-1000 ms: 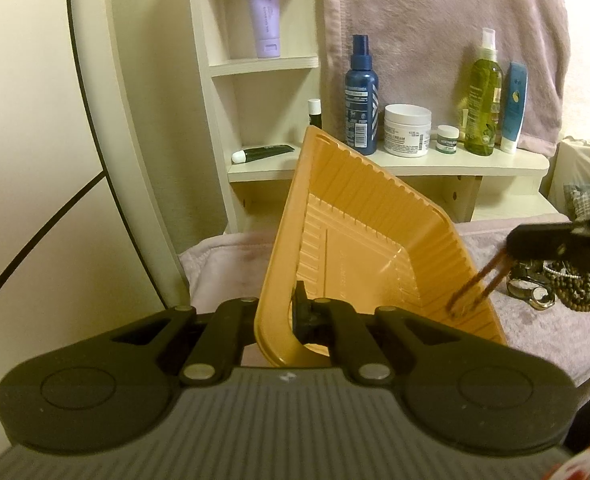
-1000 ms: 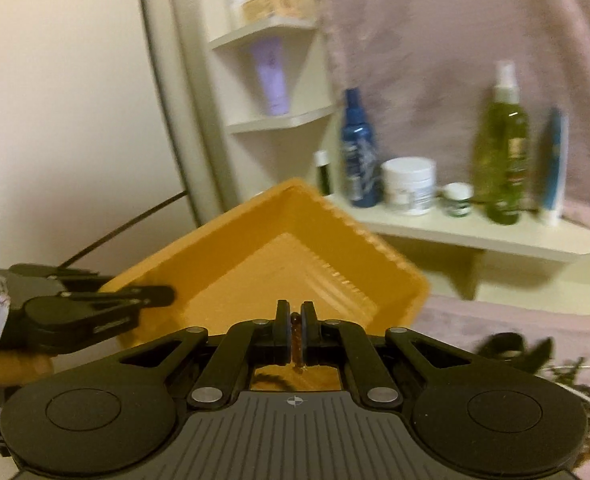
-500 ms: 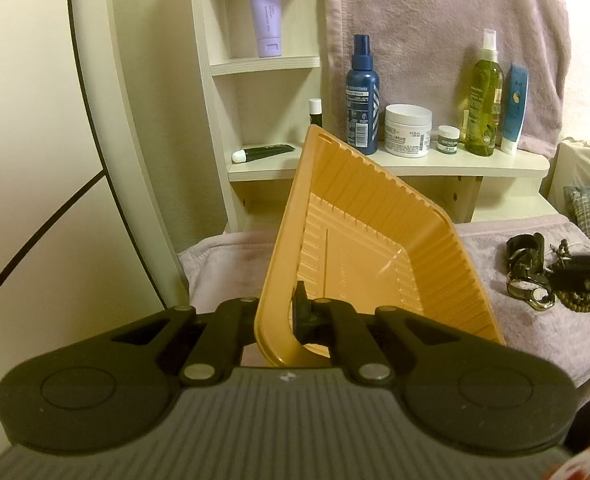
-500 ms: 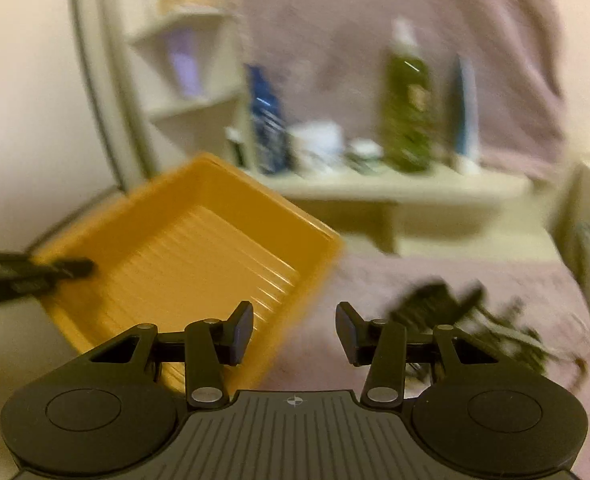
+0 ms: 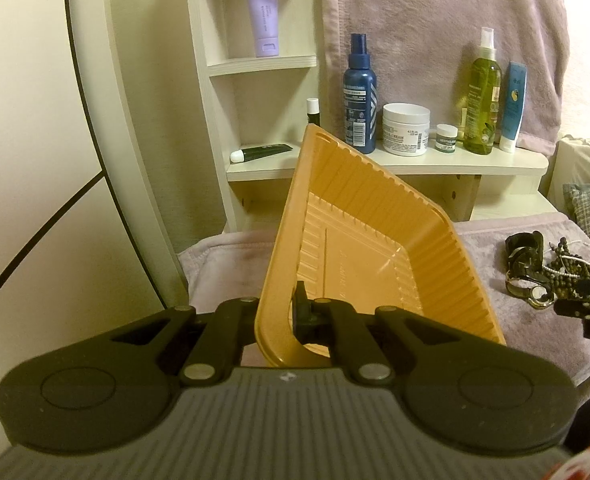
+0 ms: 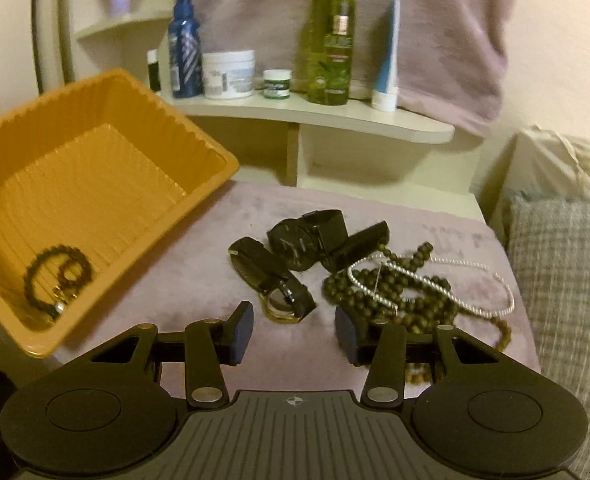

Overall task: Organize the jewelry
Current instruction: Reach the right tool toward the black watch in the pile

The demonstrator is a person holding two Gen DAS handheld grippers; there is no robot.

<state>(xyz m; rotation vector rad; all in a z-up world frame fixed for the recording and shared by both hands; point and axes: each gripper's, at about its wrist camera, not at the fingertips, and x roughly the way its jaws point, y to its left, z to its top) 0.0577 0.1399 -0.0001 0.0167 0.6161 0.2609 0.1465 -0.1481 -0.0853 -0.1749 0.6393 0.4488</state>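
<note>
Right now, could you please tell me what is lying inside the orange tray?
In the orange tray, two dark beaded bracelets lie near its low corner. The left wrist view hides them behind the left hand-held gripper clamping the rim.

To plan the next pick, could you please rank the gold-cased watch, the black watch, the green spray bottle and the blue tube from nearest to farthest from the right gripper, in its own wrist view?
1. Gold-cased watch, just ahead of the open jaws of the right gripper.
2. Black watch, farther back on the cloth.
3. Green spray bottle and blue tube, side by side on the shelf; too close to call.
</note>
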